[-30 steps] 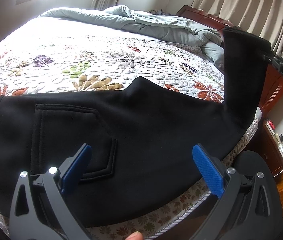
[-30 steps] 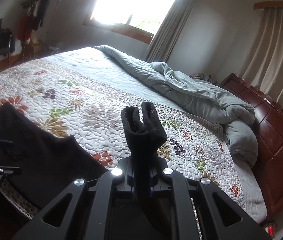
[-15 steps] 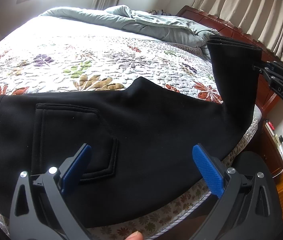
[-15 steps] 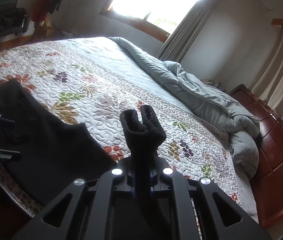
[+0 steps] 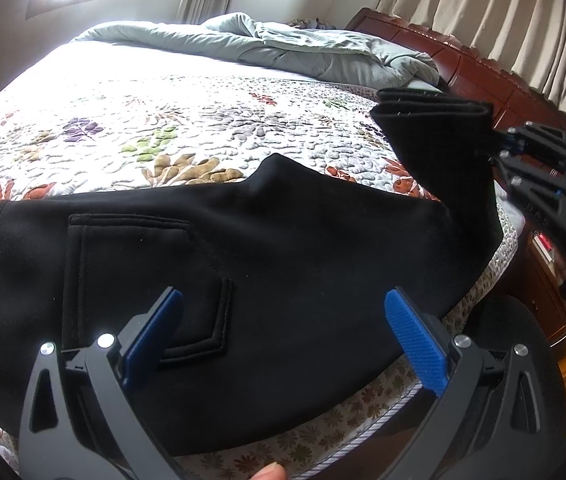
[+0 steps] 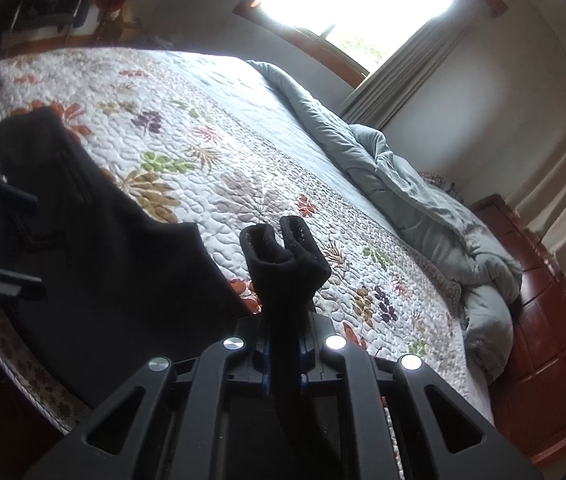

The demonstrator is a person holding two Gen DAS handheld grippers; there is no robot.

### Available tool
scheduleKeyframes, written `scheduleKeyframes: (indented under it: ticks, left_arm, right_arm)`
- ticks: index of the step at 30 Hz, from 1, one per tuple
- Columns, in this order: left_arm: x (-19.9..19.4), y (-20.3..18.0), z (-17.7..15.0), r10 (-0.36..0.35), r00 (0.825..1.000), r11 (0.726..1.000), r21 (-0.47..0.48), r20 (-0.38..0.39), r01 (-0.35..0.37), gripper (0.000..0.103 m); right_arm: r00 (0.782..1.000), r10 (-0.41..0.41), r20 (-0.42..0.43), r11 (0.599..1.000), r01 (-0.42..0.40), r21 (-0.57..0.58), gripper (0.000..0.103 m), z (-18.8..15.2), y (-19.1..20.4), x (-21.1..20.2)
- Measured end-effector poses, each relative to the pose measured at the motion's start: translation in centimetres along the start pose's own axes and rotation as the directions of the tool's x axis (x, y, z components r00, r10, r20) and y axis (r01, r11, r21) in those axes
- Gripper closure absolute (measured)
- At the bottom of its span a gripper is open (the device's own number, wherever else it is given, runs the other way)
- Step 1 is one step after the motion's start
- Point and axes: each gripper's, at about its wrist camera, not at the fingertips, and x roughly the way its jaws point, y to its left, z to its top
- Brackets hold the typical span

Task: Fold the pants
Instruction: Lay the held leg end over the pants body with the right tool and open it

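Lying flat across the near edge of the bed (image 5: pixel 131 128), the pants (image 5: pixel 283 248) have their waistband at the far left, the back pocket (image 5: pixel 143 280) face up next, and the legs running off to the right, so the body looks laid out ready for the fold. Left gripper (image 5: pixel 283 332) hovers just above the seat area, blue pads (image 5: pixel 415 344) spread wide with nothing between them; likely parked there to pin or catch the cloth once the fold comes over. Further right, the leg ends (image 5: pixel 435 120) are lifted clear of the quilt, hems stacked together. Right gripper (image 6: pixel 285 364) is clamped narrow on that stacked cloth, hems (image 6: pixel 283 252) sticking up past the jaws, presumably gripping both legs at once so they travel as one layer toward the waistband. Rumpled duvet (image 5: pixel 303 48) lies well apart at the far side.
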Motion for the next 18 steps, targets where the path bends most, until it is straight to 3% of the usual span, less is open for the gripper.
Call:
scheduleKeyframes:
  ticks: [18]
  left_arm:
    - [0.3, 1.0, 0.3, -0.018, 1.0, 0.999, -0.043, -0.011, 0.017, 0.003]
  right_arm:
    - [1.0, -0.007, -0.029, 0.955, -0.002, -0.295, 0.094, -2.3, 7.7, 2.7]
